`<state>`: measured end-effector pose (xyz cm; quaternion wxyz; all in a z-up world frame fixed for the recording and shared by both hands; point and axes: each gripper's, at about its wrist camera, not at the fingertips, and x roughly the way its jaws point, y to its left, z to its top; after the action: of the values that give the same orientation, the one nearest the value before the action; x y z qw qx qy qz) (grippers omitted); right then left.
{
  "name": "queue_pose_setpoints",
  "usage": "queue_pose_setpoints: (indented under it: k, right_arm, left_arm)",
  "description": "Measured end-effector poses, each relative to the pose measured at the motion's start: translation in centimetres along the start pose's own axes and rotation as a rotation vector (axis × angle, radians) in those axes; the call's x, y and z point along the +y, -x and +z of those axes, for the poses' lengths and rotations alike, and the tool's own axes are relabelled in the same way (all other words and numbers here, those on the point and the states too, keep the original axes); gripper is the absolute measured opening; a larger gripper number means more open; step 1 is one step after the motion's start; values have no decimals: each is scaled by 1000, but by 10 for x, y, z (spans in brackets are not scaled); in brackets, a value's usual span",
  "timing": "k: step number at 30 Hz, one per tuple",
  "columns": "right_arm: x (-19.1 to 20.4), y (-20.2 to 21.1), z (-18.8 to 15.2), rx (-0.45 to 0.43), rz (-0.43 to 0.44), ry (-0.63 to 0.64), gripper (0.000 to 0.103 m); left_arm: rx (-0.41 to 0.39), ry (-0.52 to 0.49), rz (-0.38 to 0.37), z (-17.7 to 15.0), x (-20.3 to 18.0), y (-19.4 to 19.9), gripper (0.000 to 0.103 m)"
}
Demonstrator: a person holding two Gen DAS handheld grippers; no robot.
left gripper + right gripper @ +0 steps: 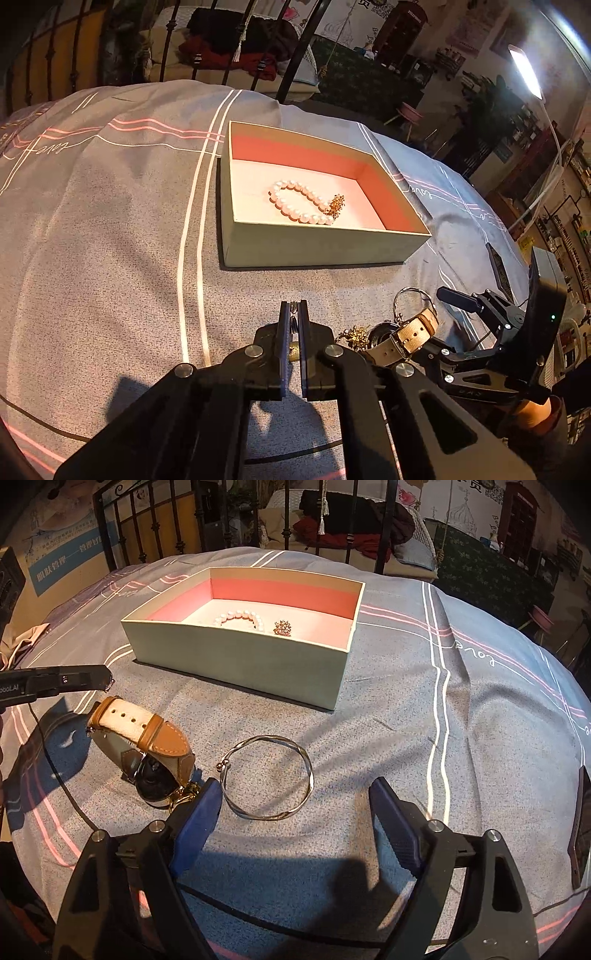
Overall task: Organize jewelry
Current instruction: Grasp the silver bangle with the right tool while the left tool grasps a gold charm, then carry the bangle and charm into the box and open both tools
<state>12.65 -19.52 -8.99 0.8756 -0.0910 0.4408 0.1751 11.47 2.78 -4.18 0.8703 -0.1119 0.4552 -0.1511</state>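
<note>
Box (317, 245): open, pale green outside, pink inside, sits on the bed (110, 258) w/ grey striped cover.
In box: pearl bracelet (301, 203) on the floor of the box, gold brooch (335, 205) touching its end in left wrist view; right wrist view shows them just beside each other.
Bangle (269, 777): thin silver, flat on bed, near side of box, just ahead of right gripper (295, 797).
Watch (147, 746): tan/cream strap, dark face, on its side just left of bangle; small gold piece (184, 794) touching it, partly hidden.
Right gripper: fingers (201, 812) spread wide, nothing between them; left finger tip just beside bangle's clasp end.
Left gripper (293, 306): fingers (283, 343) clenched together, nothing seen held; hovers over bed, near side of box.
Phone (580, 827): dark, at bed's right edge.
</note>
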Motion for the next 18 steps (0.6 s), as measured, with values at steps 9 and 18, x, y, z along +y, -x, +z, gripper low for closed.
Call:
queue_pose_setpoints:
  k: [9, 18]
  right_arm:
    - [7, 0, 11, -17, 32, 16, 50]
    - [4, 29, 22, -109, 79, -24, 50]
  left_arm:
    - [-13, 4, -8, 2, -1, 8, 4]
    - [-40, -27, -1, 13, -10, 14, 4]
